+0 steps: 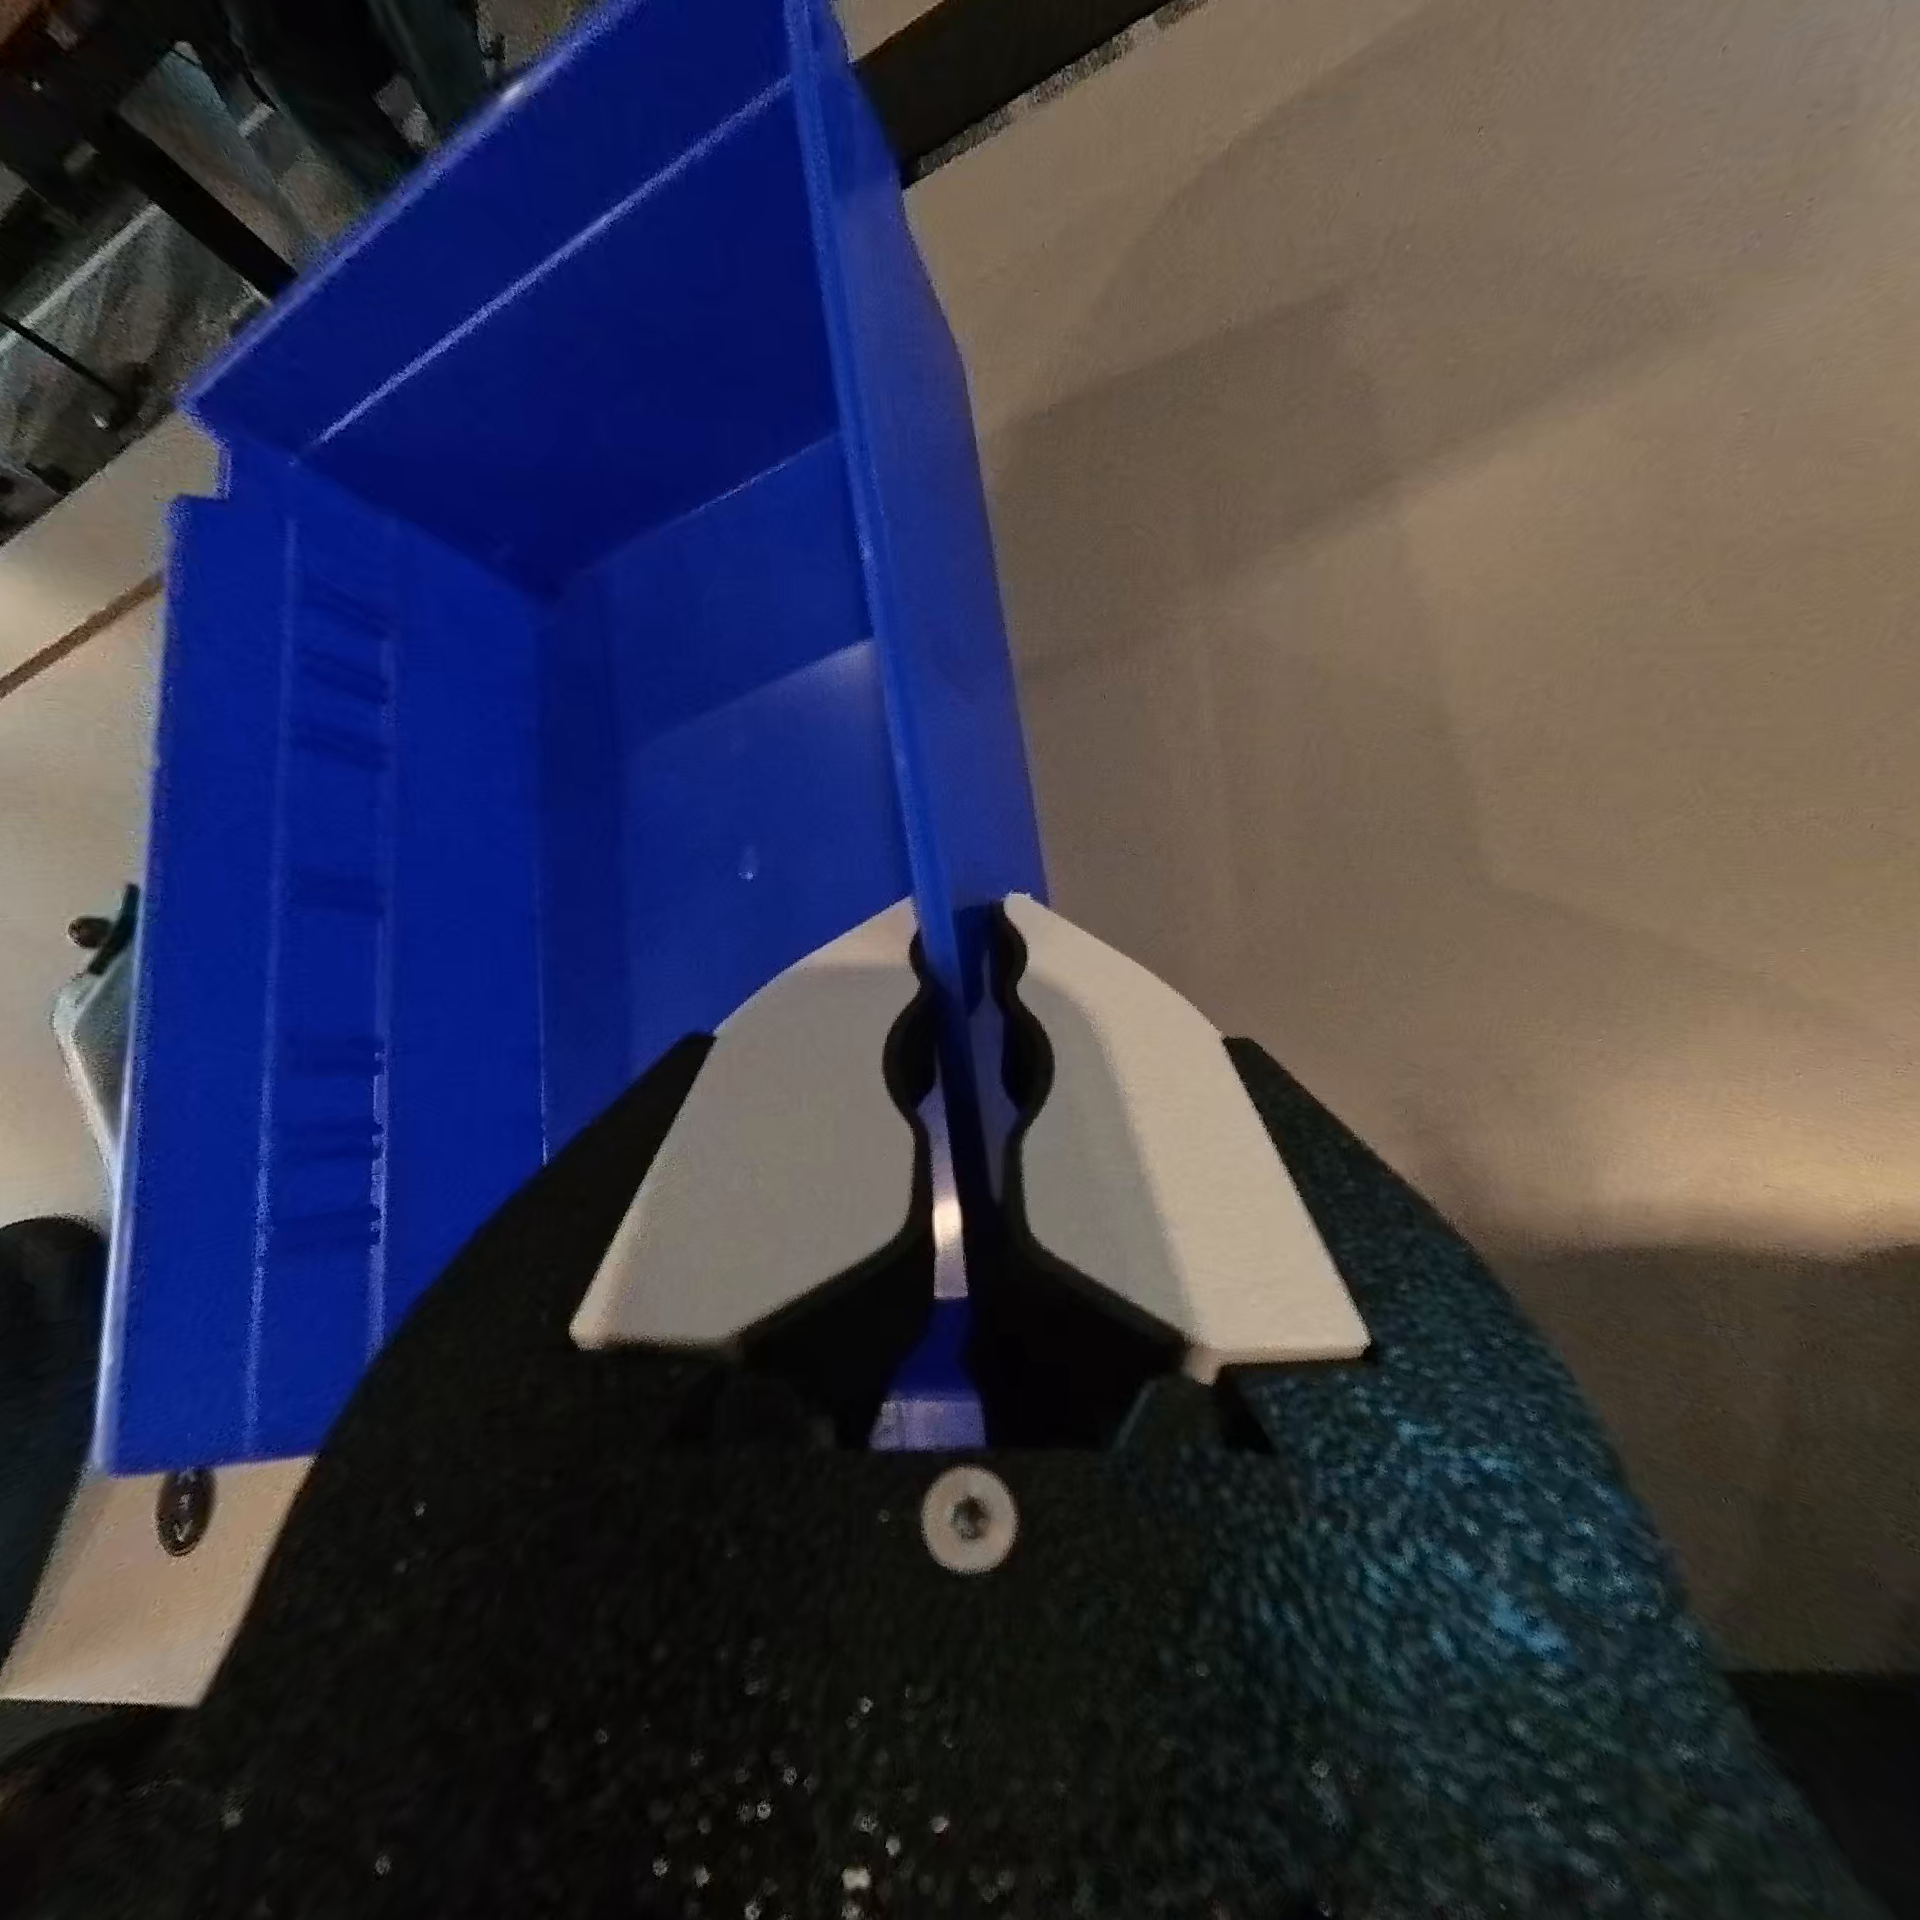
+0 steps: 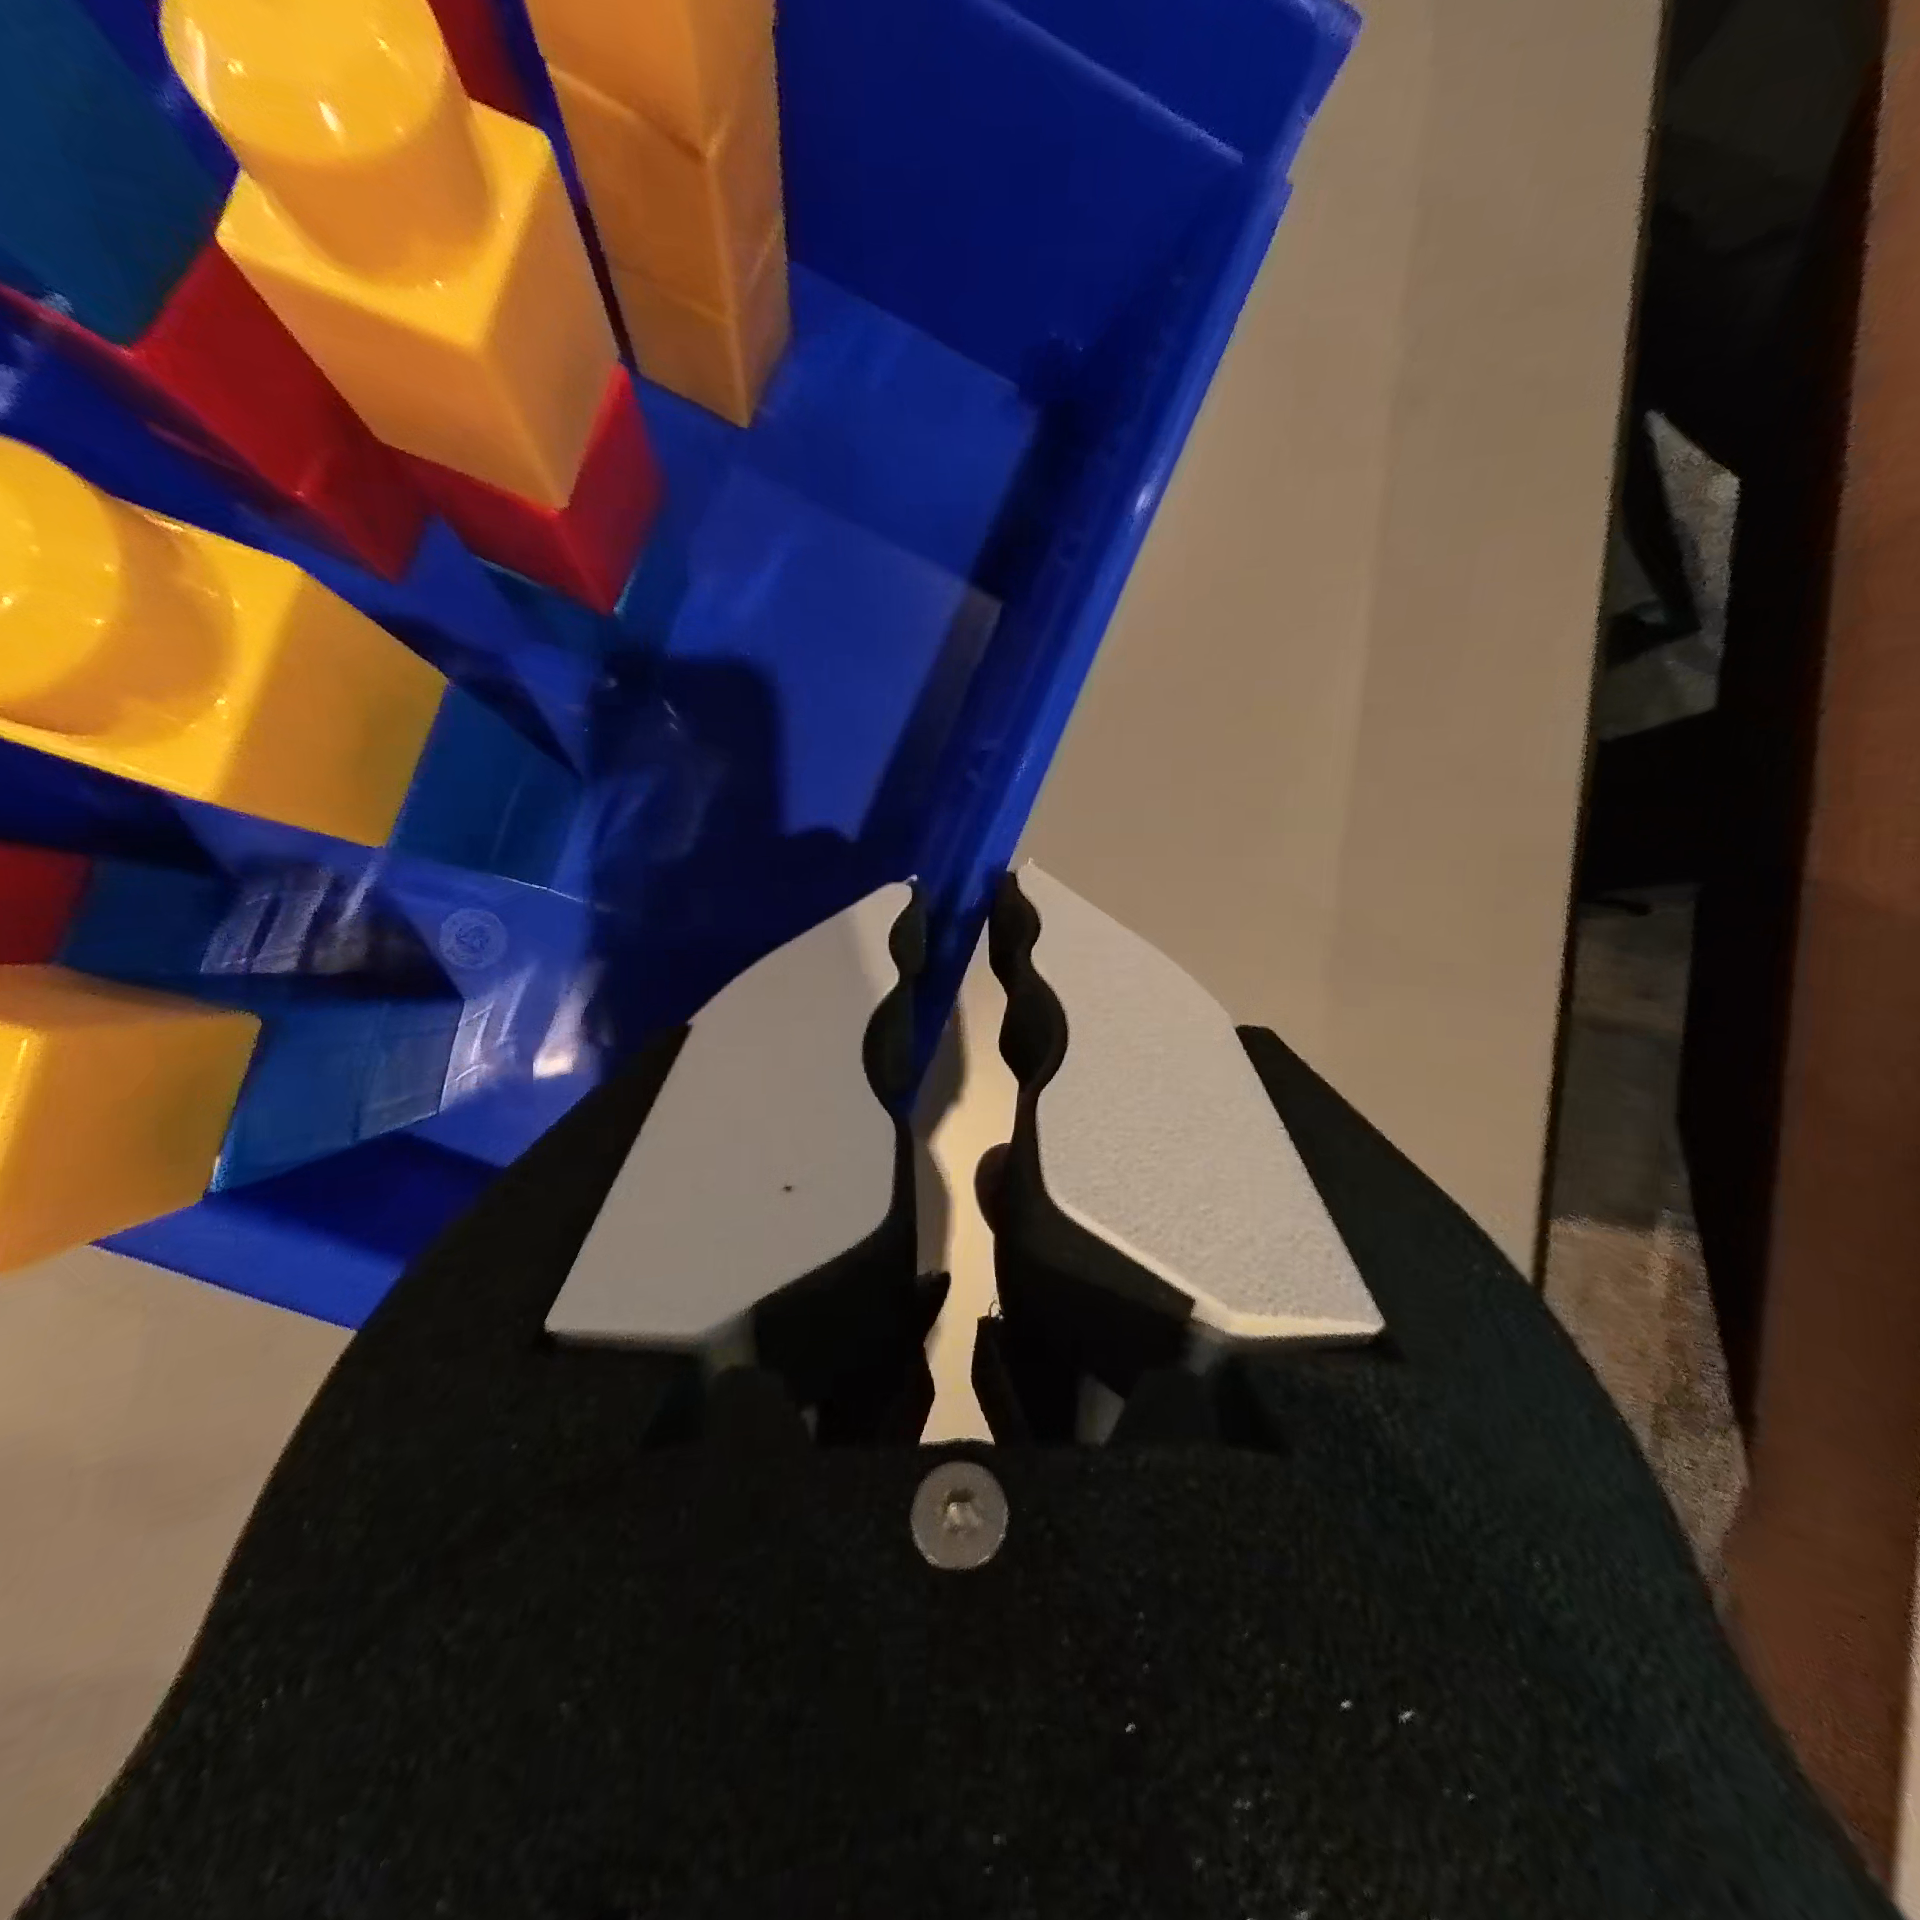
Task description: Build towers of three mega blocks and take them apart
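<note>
In the left wrist view my left gripper (image 1: 961,914) is shut on the right wall of an empty blue bin (image 1: 468,831), and the wall runs deep between the white fingers. In the right wrist view my right gripper (image 2: 958,894) pinches the right wall of a second blue bin (image 2: 1039,312) at the fingertips. This bin holds several mega blocks. There are yellow ones (image 2: 416,312) (image 2: 156,675), a red one (image 2: 312,447), a teal one (image 2: 94,156) and a yellow stack (image 2: 686,208) by the far wall. The bin's left part is out of frame.
Both bins are over a pale beige table top (image 1: 1455,623). A dark edge (image 1: 1039,94) crosses the top of the left wrist view. A silver object (image 1: 83,1039) shows at its left edge. A dark brown upright panel (image 2: 1818,831) stands at the right of the right wrist view. The grippers' ends are close to 70 centimeters from one another. My right gripper's tips are some 20 centimeters from the dark brown upright panel (image 2: 1818,831).
</note>
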A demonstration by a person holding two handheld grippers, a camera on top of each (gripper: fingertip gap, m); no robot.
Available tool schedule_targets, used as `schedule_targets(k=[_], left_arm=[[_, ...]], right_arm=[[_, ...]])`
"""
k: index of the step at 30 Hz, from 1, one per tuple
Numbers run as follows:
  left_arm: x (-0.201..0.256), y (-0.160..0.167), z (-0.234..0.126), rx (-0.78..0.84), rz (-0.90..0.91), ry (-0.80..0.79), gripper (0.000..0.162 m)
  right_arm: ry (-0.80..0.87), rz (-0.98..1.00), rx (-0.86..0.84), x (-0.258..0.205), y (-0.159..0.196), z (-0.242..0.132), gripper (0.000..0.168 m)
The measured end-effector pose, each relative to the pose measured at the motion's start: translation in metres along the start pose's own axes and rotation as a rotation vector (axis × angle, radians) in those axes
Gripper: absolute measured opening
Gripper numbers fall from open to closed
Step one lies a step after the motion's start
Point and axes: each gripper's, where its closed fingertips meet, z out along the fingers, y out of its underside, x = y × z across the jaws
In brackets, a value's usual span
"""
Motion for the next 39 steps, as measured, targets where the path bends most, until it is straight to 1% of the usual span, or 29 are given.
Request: schedule_targets(k=[7, 14, 23, 26, 32, 39], left_arm=[[-0.010, 0.008, 0.008, 0.021, -0.026, -0.007, 0.007], [-0.019, 0.011, 0.013, 0.059, -0.036, 0.029, 0.007], [-0.037, 0.013, 0.015, 0.100, -0.048, 0.043, 0.007], [-0.046, 0.015, 0.013, 0.103, -0.054, 0.035, 0.007], [-0.068, 0.018, 0.005, 0.108, -0.075, -0.009, 0.007], [-0.093, 0.027, -0.006, 0.085, -0.101, -0.084, 0.007]], right_arm=[[-0.061, 0.022, 0.077, -0.051, -0.016, 0.000, 0.012], [-0.136, -0.009, 0.120, -0.118, -0.034, -0.001, 0.012], [-0.248, -0.017, 0.196, -0.238, -0.064, -0.006, 0.012], [-0.299, -0.039, 0.215, -0.276, -0.075, -0.007, 0.012], [-0.415, -0.019, 0.269, -0.350, -0.099, -0.007, 0.012], [-0.485, -0.042, 0.316, -0.412, -0.122, -0.005, 0.013]])
